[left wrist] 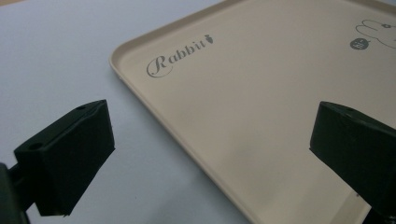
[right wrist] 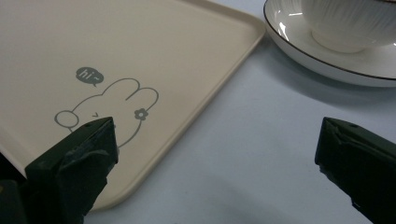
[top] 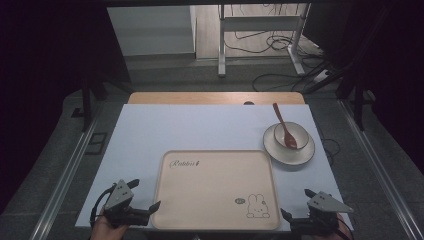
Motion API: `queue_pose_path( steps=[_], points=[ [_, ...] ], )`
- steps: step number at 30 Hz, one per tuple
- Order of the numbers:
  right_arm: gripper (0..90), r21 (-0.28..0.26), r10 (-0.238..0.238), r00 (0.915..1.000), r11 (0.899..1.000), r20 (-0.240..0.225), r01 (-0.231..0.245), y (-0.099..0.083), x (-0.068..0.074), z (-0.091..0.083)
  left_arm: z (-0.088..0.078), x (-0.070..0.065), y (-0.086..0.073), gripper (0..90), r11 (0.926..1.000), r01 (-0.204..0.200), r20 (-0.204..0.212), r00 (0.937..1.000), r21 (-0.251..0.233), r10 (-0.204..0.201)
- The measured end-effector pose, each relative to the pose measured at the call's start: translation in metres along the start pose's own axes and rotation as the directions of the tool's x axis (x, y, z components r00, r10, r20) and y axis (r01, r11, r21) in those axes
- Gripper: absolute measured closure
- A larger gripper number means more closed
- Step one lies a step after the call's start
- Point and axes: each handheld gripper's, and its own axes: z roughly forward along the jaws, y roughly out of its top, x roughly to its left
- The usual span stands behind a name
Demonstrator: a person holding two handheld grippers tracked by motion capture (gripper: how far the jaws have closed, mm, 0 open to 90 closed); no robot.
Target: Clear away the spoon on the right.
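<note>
A beige tray [top: 215, 165] with a "Rabbit" word and a rabbit drawing lies at the front middle of the white table top [top: 165, 125]. Its left edge [left wrist: 154, 112] runs between my left gripper's jaws, and its right front corner [right wrist: 205, 107] shows in the right gripper view. Behind it to the right a white bowl [top: 299, 131] stands on a white plate [top: 272, 147], with a brown spoon [top: 283, 125] resting in the bowl. My left gripper [top: 145, 197] is open at the tray's front left corner. My right gripper [top: 296, 204] is open at the tray's front right, holding nothing.
The plate [right wrist: 327, 58] and bowl [right wrist: 345, 23] sit just beyond the right gripper's jaws. A wooden strip [top: 215, 98] borders the table's far edge. Beyond it stand a metal desk frame [top: 260, 35] and cables [top: 280, 75] on the floor. Dark curtains hang at both sides.
</note>
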Motion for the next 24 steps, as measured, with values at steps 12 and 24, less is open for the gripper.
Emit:
queue_pose_path(
  steps=[12,24],
  points=[
    [0.0,-0.046,0.012,0.9999,0.999,0.009,-0.012,0.006,-0.001,-0.001,0.001,0.0,0.0,0.0,1.0,-0.003,0.004,1.0,0.006,0.003],
    [0.1,-0.031,0.016,0.9999,0.999,-0.008,-0.016,0.011,-0.001,0.007,0.001,0.0,0.0,0.0,1.0,-0.004,0.005,1.0,0.007,0.004]
  ],
)
